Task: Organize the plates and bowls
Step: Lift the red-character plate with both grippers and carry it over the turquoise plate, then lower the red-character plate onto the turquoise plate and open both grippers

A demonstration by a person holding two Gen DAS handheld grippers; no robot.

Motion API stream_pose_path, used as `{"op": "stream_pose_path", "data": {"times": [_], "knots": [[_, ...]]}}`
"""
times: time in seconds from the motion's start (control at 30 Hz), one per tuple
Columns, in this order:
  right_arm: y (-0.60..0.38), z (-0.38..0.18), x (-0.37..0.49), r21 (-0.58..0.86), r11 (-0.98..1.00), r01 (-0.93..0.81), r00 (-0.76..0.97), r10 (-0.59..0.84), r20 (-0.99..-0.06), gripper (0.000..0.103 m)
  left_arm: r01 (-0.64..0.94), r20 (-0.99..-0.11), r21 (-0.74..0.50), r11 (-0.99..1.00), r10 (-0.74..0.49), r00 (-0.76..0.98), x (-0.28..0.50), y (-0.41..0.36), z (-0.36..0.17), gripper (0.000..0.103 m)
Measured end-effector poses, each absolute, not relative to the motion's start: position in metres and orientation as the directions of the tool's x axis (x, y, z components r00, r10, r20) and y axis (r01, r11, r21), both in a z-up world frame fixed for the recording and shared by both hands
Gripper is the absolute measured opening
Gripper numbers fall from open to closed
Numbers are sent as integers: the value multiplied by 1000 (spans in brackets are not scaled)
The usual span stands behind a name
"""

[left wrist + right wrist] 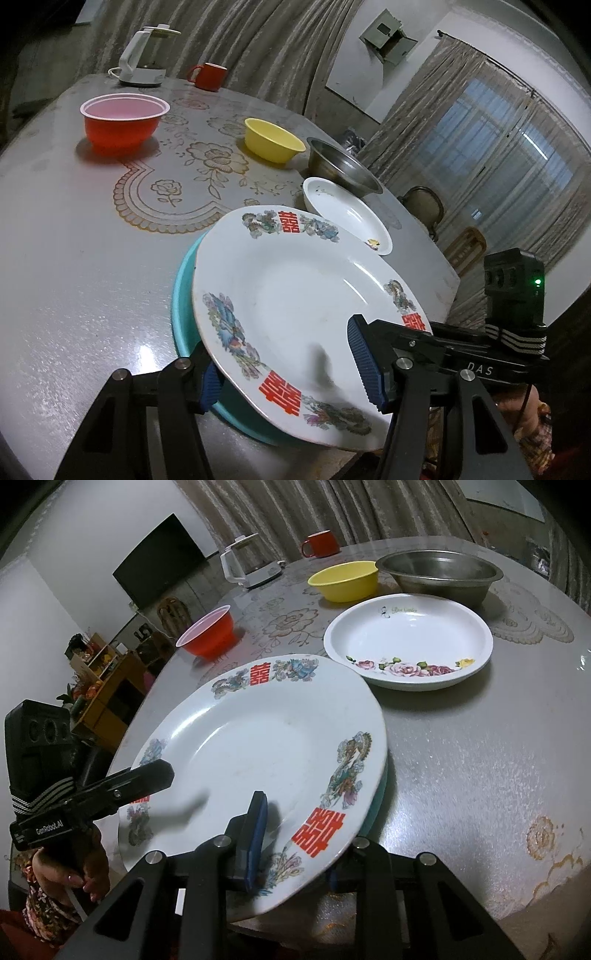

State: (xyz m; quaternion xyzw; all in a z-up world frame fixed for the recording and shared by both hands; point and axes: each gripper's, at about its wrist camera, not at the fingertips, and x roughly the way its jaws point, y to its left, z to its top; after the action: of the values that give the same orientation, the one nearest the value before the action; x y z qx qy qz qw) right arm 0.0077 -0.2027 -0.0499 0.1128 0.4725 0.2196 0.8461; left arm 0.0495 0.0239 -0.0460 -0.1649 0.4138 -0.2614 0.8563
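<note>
A large white plate with red characters and dragon prints lies tilted on a teal plate at the table's near edge. My left gripper straddles its rim, one blue pad above, one below, jaws wide apart. My right gripper straddles the opposite rim the same way. Each gripper shows in the other's view. A white rose-print plate, a steel bowl, a yellow bowl and a red bowl stand further back.
A white kettle and a red mug stand at the table's far edge before a curtain. The grey table has a lace mat. Chairs and a shelf stand beside it.
</note>
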Motion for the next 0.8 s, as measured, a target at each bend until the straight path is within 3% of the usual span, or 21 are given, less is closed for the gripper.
{"op": "stream_pose_path", "data": {"times": [0.47,0.8], "knots": [[-203,-48,0,376,899,-223,478,438,-762,33,287,-635,-498,818,-569,522,52,31,-49,61],[-219,-36,-32,322,908,-267,549,418,-724,33,283,-653,-439,853,-520,551,47,39,-45,51]]}}
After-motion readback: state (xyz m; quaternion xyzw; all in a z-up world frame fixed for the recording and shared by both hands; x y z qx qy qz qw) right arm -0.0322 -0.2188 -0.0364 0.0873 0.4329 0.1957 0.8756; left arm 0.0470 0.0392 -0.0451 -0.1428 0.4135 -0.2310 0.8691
